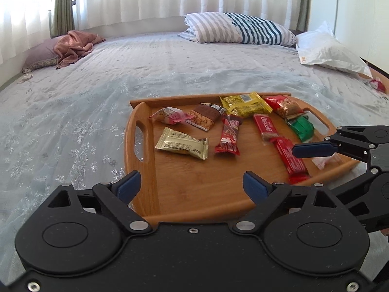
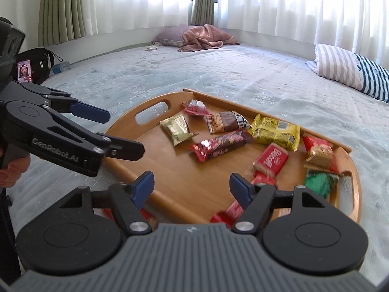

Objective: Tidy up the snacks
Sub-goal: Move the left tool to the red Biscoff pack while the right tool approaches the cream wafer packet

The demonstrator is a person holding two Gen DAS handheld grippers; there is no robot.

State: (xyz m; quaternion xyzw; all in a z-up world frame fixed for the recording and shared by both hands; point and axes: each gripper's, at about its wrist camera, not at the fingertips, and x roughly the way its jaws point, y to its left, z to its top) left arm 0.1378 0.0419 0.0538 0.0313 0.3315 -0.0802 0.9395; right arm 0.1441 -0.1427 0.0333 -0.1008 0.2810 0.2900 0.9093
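Note:
A wooden tray [image 1: 175, 102] [image 2: 184, 177] lies on the bed and holds several wrapped snacks. Among them are a gold packet [image 1: 182, 143] [image 2: 177, 129], a red-brown bar [image 1: 228, 136] [image 2: 218, 146], a red Biscoff pack [image 1: 265, 126] [image 2: 269, 160], a yellow packet [image 1: 245, 104] [image 2: 274, 131], a green one [image 1: 302, 127] [image 2: 318, 182] and a long red bar [image 1: 289, 155]. My left gripper [image 1: 192, 182] [image 2: 114, 131] hovers open over the tray's near left part, nothing between its pads. My right gripper [image 2: 192, 185] is open above the near rim, also empty; one of its blue pads [image 1: 313, 149] shows at the right.
A striped pillow [image 1: 238, 28] and a white bag [image 1: 328, 51] lie at the far side of the pale bedspread [image 1: 73, 112]. A pink cloth on a mauve pillow [image 2: 194, 36] sits by the curtains. A phone [image 2: 24, 73] leans on a black bag. A hand [image 2: 12, 170] holds the left gripper.

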